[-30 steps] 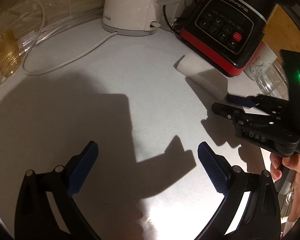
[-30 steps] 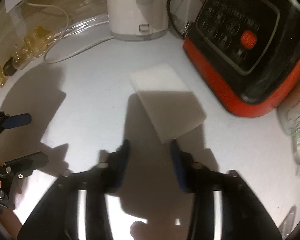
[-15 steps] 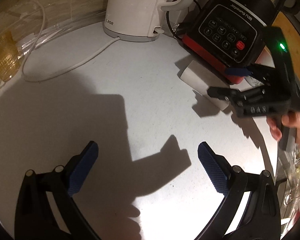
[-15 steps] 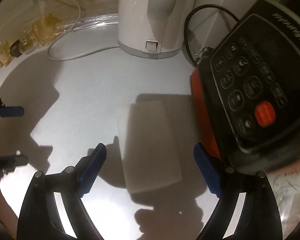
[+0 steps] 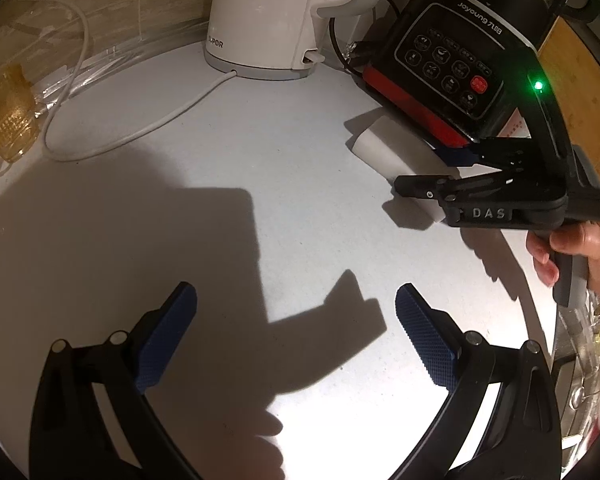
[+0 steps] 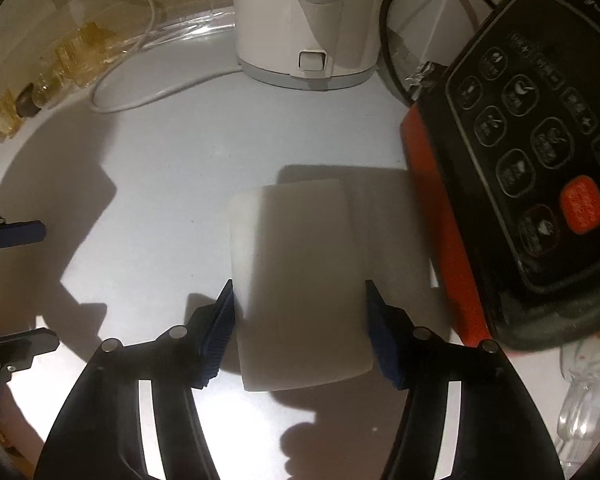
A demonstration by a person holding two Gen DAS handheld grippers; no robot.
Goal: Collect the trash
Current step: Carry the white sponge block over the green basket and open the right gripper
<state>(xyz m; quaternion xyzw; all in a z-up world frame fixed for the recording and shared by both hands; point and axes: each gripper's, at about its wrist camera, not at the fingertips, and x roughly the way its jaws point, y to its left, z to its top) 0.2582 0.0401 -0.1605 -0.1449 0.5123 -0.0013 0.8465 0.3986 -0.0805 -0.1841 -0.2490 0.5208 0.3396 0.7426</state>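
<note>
Left gripper [image 5: 296, 340]: nearest in its own view; black frame, blue ribbed pads, jaws spread wide, nothing between them, hovering over bare worktop.
Worktop [image 5: 228, 168]: pale grey, smooth, heavily shadowed.
Right gripper [image 6: 300, 332]: black frame, blue pads, jaws closing around the trash item; the left pad looks to touch its edge, the right pad sits at or just off the other edge. No firm clamp visible.
Trash item: flat white rectangular paper packet [image 6: 300, 280], lying on the worktop between the right gripper's pads, just beside the red base of the appliance.
Person's hand [image 5: 572, 248]: wrapped on the right gripper's handle, at the right edge of the left wrist view.
Black-and-red blender base with button panel [image 5: 452, 68]: just behind the packet; reads "Joyoung" with characters I cannot make out, upside down.
White plastic electric kettle [image 5: 276, 20]: at the back wall, reads "SUPOR" on its base; white cord [image 5: 112, 140] loops out to the left.
Amber glassware [image 5: 4, 112]: far left, near the wall.
Other writing: "DAS" on the right gripper's body.
Risk, slip: packet is thin and flat; pads may ride over it or buckle it instead of lifting.
Risk, collision: the right finger is close to the red base; drifting sideways could knock the appliance.
Risk, push: closing off-centre could skid the packet under the appliance.
</note>
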